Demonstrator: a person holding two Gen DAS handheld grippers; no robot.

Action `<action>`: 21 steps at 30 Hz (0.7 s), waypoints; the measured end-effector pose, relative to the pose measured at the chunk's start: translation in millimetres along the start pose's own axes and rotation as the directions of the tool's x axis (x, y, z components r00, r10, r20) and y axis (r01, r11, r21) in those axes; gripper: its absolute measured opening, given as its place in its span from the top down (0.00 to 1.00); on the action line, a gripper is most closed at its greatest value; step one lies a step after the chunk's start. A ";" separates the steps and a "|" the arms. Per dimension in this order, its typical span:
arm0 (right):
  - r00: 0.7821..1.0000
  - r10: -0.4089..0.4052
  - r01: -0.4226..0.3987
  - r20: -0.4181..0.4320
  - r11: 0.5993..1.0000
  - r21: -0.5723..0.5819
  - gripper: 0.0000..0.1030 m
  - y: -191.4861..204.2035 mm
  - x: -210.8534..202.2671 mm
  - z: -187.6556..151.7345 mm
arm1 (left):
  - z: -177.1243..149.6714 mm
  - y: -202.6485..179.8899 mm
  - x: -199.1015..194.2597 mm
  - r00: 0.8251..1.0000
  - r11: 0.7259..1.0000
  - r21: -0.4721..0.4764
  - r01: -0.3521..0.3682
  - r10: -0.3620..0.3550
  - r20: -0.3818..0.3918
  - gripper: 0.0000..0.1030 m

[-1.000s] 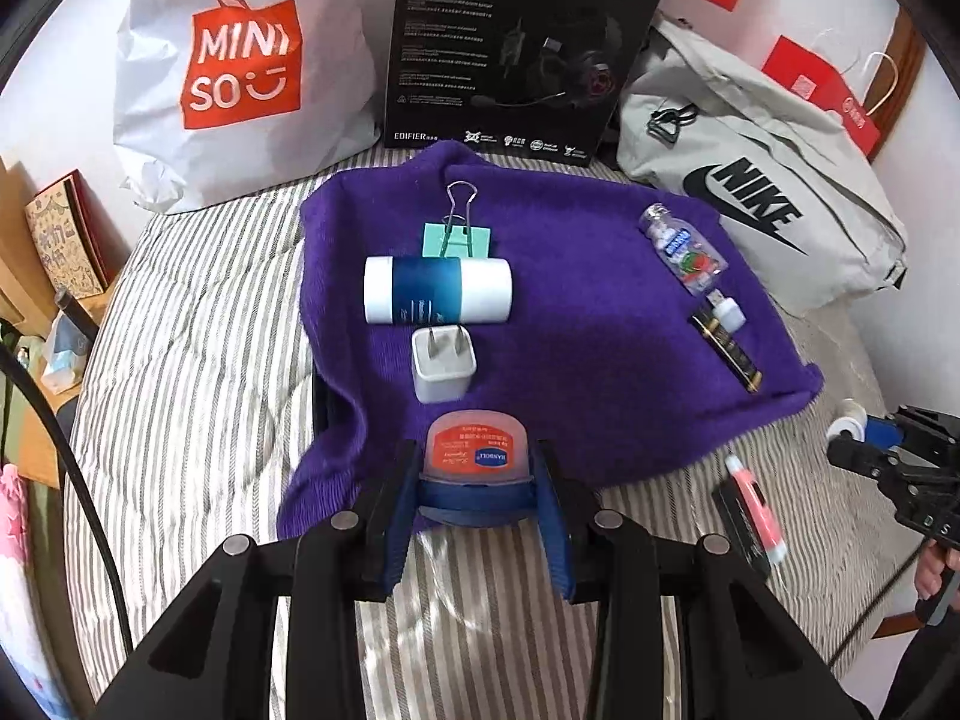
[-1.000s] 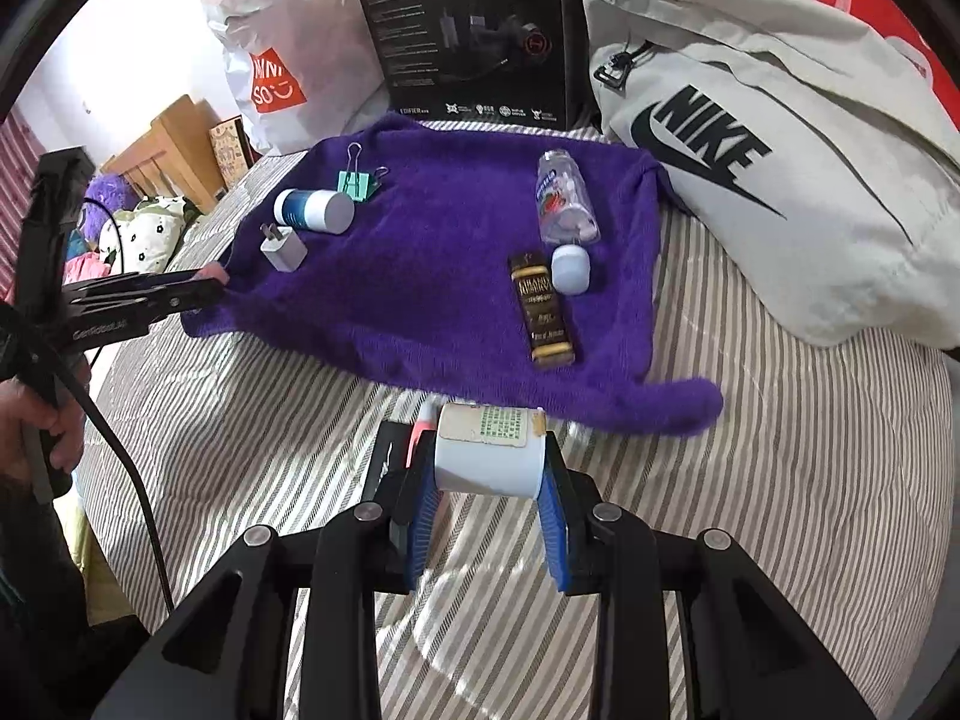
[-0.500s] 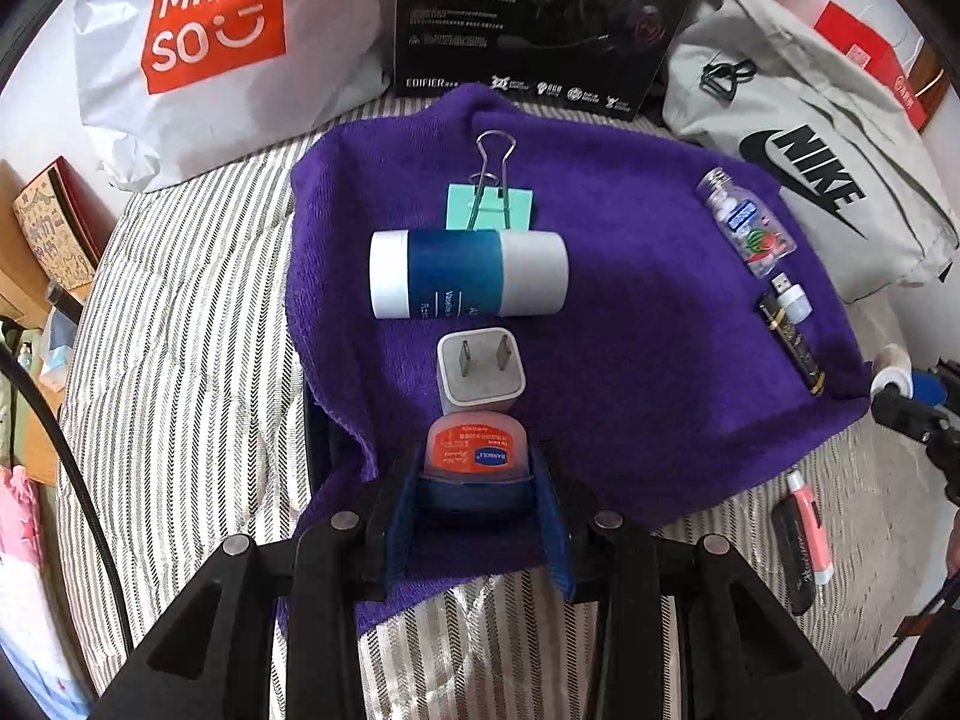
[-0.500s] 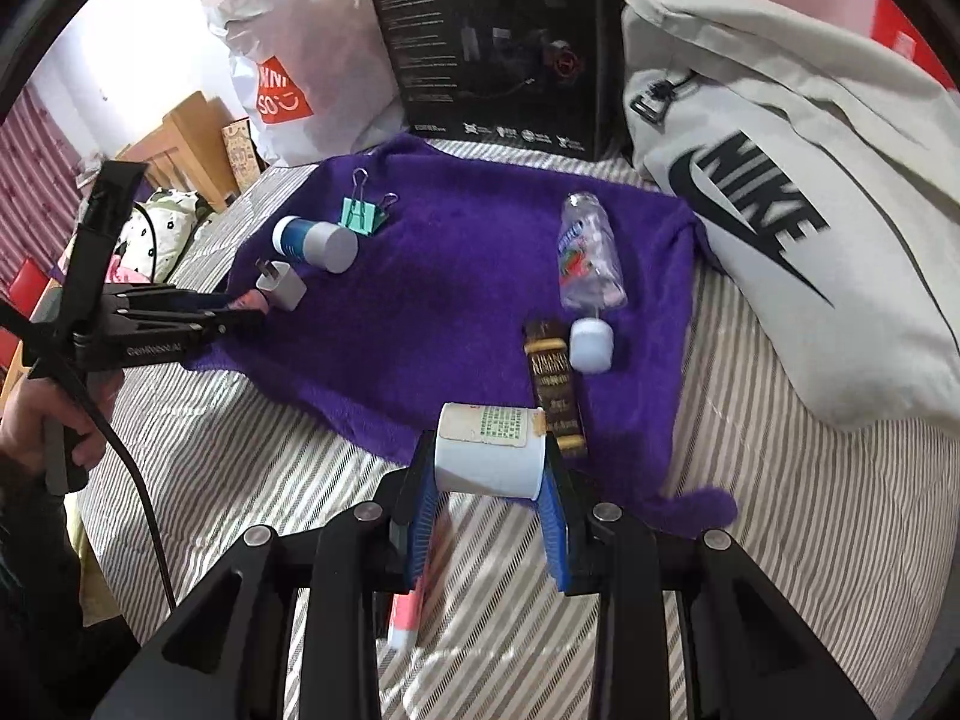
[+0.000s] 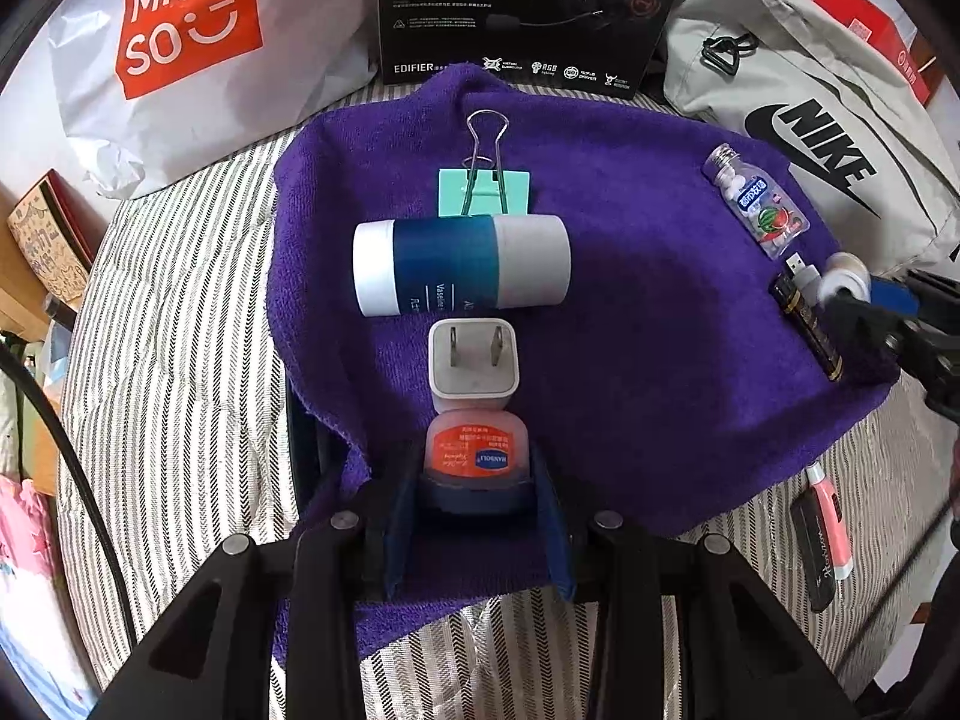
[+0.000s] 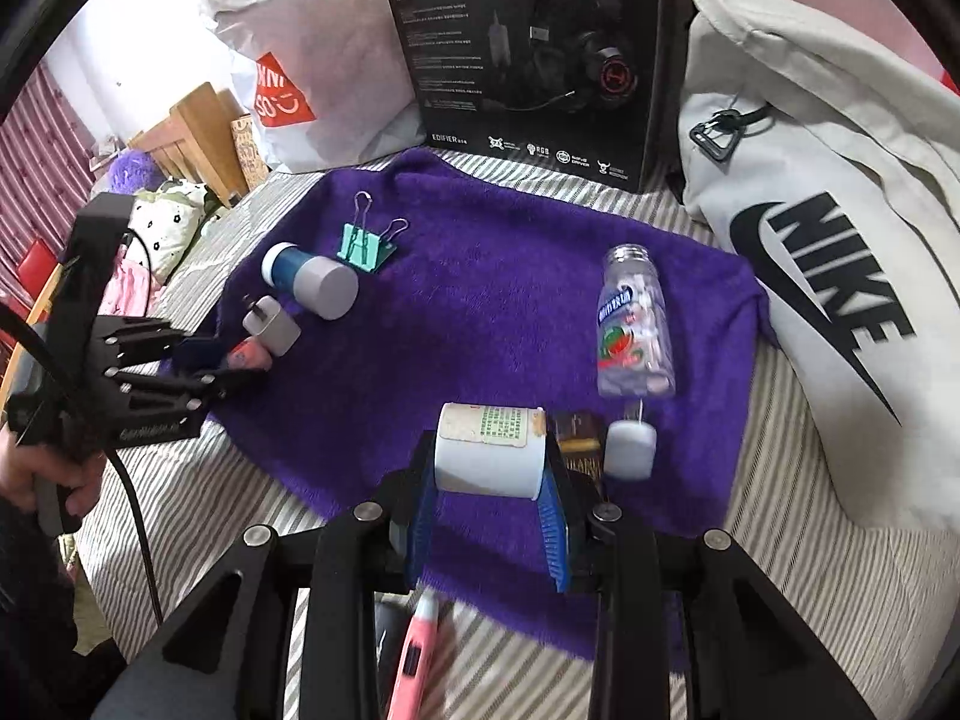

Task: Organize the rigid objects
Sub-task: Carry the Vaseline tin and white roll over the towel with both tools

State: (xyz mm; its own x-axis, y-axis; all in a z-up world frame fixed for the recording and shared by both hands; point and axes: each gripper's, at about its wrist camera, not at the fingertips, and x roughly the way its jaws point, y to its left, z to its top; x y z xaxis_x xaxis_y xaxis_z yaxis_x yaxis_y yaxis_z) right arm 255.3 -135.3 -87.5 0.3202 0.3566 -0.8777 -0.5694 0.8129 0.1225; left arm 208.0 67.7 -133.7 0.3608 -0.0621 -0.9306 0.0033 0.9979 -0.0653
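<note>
A purple towel [image 5: 630,312] [image 6: 492,324] covers the striped bed. My left gripper [image 5: 477,489] is shut on a small orange-lidded balm jar [image 5: 477,447], right behind a white plug adapter [image 5: 474,366]. Beyond lie a blue-and-white tube [image 5: 459,267] and a teal binder clip [image 5: 485,192]. My right gripper [image 6: 489,480] is shut on a small white bottle [image 6: 489,450] over the towel's near edge, beside a dark gold-printed stick [image 6: 579,435], a white USB drive [image 6: 630,447] and a clear candy bottle [image 6: 633,324].
A Miniso bag [image 5: 198,42], a black headset box [image 5: 522,6] and a grey Nike bag [image 6: 840,276] line the back. A pink-and-white pen [image 5: 831,516] and a black stick [image 5: 813,552] lie on the sheet off the towel's right corner.
Both grippers moved in over the towel. The left one brought the jar up to the plug adapter; the right one carried the white bottle from the bare sheet to beside the gold-printed stick.
</note>
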 end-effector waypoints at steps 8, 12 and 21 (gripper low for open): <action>1.000 0.000 0.000 -0.012 1.000 0.014 0.70 -8.3 22.7 17.8 | 1.0 3.1 -1.9 0.998 0.998 -0.017 0.059 -0.060 -0.027 0.54; 1.000 0.007 -0.007 -0.018 0.999 0.038 0.70 -12.7 38.4 28.1 | 1.2 5.2 -6.8 0.994 0.994 -0.038 0.098 -0.100 -0.042 0.36; 0.998 -0.048 0.050 -0.034 0.998 0.046 0.70 -18.7 69.3 49.1 | -15.7 4.4 -36.3 0.995 0.994 -0.044 0.098 -0.098 0.002 0.27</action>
State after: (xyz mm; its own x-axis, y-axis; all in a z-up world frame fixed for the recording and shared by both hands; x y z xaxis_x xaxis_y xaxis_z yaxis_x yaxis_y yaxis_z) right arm 325.2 -103.2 -127.8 0.3211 0.3010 -0.8980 -0.5175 0.8498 0.0998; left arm 180.2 74.0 -105.8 0.3602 -0.1596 -0.9191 -0.0025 0.9851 -0.1720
